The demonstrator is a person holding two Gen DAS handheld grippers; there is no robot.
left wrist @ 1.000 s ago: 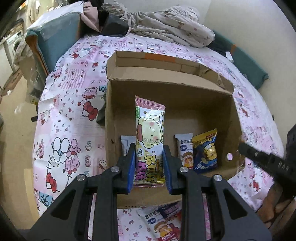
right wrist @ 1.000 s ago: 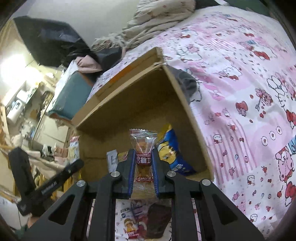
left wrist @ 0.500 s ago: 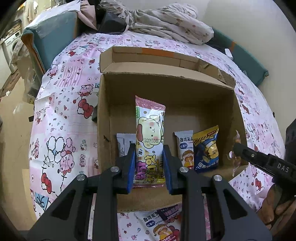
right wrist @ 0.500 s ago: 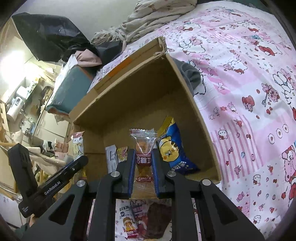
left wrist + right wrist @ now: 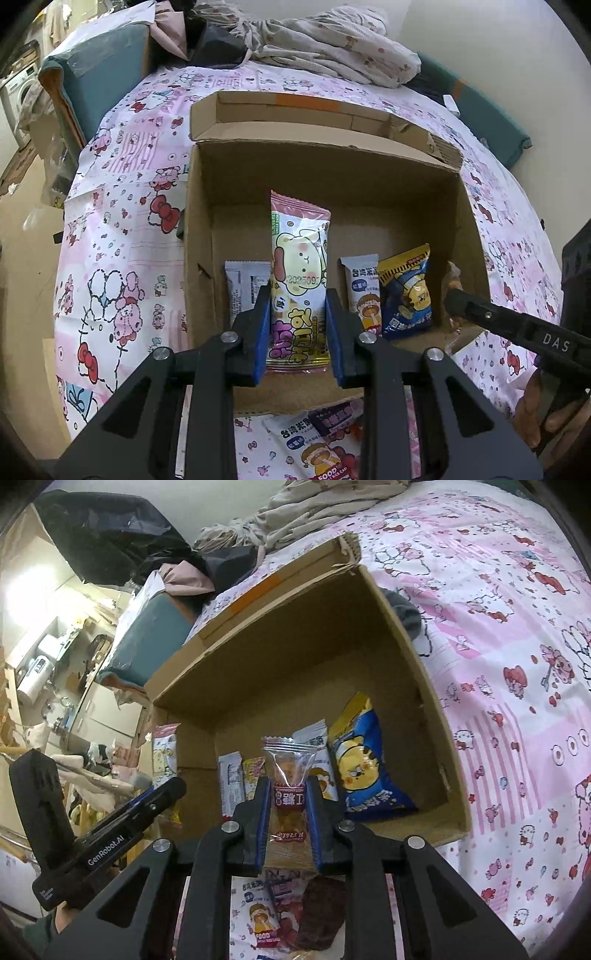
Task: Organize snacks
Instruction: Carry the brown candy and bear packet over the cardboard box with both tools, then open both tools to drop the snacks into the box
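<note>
Holding a tall pink-and-yellow cartoon snack packet (image 5: 299,280) upright, the left claw (image 5: 297,332) has both blue pads pressed on the packet's lower sides, above the open cardboard box (image 5: 472,236). The box sits on a bed covered by a pink cartoon-print sheet (image 5: 122,229).

Right claw (image 5: 287,814): jaws opening, with a clear-wrapped snack with a red label (image 5: 288,794) between them; the pads look to touch the wrapper's edges. It hangs over the near edge of the box.

Inside the box, along the near wall: 1 grey-white sachet (image 5: 242,291), 1 white rice-cracker packet (image 5: 364,295), 1 blue-and-yellow chip bag (image 5: 406,291) leaning beside it.

Outside the box, on the sheet just below the claws: another rice-cracker packet (image 5: 258,915) and a dark brown wrapped bar (image 5: 319,915).

A bundled blanket (image 5: 332,48) lies at the far end of the bed.
</note>
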